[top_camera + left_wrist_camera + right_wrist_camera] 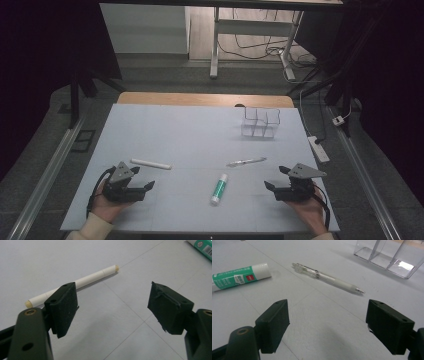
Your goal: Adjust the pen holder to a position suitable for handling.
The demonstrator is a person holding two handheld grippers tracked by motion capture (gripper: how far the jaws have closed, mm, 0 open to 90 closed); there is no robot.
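A white stick-shaped marker lies on the pale table mat, just beyond my left gripper, which rests low at the front left with its jaws wide open and nothing between them. A green and white glue stick lies at the front middle. A clear pen lies past it to the right. My right gripper sits at the front right, open and empty, facing the pen.
A clear plastic organiser with several compartments stands at the back right of the mat. A power strip lies off the mat's right edge. Metal rails run along both sides of the table.
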